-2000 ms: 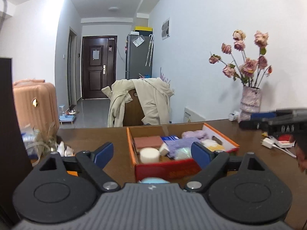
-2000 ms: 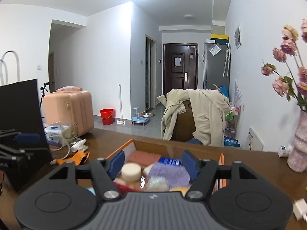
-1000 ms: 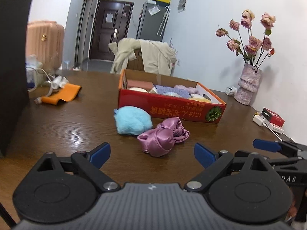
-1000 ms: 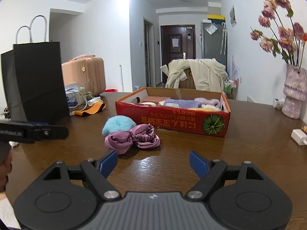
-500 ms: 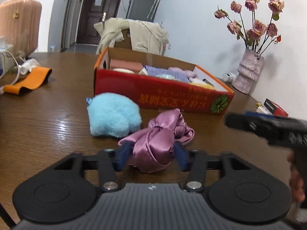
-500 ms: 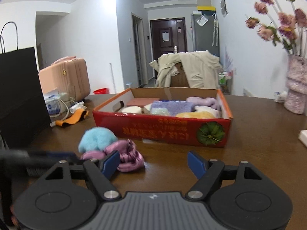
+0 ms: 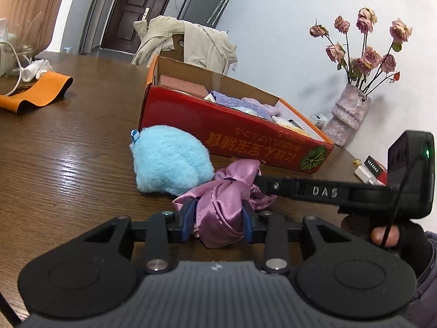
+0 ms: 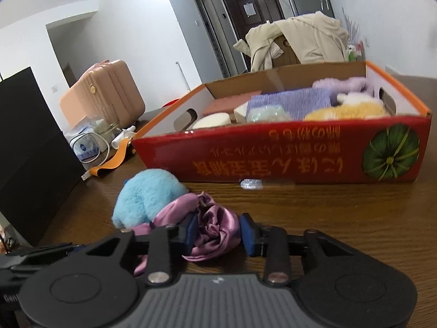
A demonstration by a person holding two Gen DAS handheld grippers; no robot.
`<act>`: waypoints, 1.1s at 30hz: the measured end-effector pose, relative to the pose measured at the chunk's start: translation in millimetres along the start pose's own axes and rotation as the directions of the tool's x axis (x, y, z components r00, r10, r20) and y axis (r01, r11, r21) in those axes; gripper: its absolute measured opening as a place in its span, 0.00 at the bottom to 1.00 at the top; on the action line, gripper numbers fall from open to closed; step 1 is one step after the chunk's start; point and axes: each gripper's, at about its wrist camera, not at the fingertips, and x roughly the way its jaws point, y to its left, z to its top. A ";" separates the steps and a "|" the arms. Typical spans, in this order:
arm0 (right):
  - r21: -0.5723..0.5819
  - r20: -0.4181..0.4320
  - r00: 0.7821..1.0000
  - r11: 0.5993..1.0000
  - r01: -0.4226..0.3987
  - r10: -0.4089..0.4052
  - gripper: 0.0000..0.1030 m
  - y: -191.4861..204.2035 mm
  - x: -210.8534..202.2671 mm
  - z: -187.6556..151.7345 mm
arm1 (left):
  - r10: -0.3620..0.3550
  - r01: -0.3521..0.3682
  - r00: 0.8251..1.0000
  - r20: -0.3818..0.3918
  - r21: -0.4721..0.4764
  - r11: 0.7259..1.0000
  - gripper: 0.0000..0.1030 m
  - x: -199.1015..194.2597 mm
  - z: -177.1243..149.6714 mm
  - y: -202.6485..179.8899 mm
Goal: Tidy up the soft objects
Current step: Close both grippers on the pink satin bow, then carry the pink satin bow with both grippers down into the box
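A dark brown wooden table (image 7: 68, 150) is carrying everything, and the red cardboard box (image 7: 232, 134) is sitting near its middle. Just in front of the box, 1 fluffy light-blue plush (image 7: 169, 161) is lying on the wood, and 1 purple satin scrunchie (image 7: 221, 205) is lying against the plush on the side away from the box. Left of the box, an orange strap (image 7: 38, 90) is lying flat, with a white cable (image 7: 16, 82) beside it. Right of the box, a pink vase (image 7: 347, 117) is standing upright, and a small red packet (image 7: 374, 165) and a white plug (image 7: 363, 173) are lying near the box's right corner. Far left of the box, a black bag (image 8: 30, 150) is standing.
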 end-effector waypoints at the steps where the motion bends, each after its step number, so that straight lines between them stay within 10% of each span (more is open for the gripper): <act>1: -0.004 -0.003 1.000 1.000 -0.007 0.007 0.17 0.1 0.3 -0.7 | -0.002 0.002 1.000 0.001 -0.002 1.000 0.32 0.5 0.2 0.4; 13: -0.031 0.006 0.999 0.998 0.049 -0.049 0.09 13.1 -6.6 -7.5 | 0.012 -0.013 1.000 0.016 0.044 0.999 0.17 -10.7 -0.5 -10.7; 33: -0.049 0.224 0.974 0.999 -0.017 0.027 0.09 37.2 -177.6 -55.0 | -0.047 0.016 0.983 0.180 0.169 0.985 0.12 -99.3 -2.8 -101.7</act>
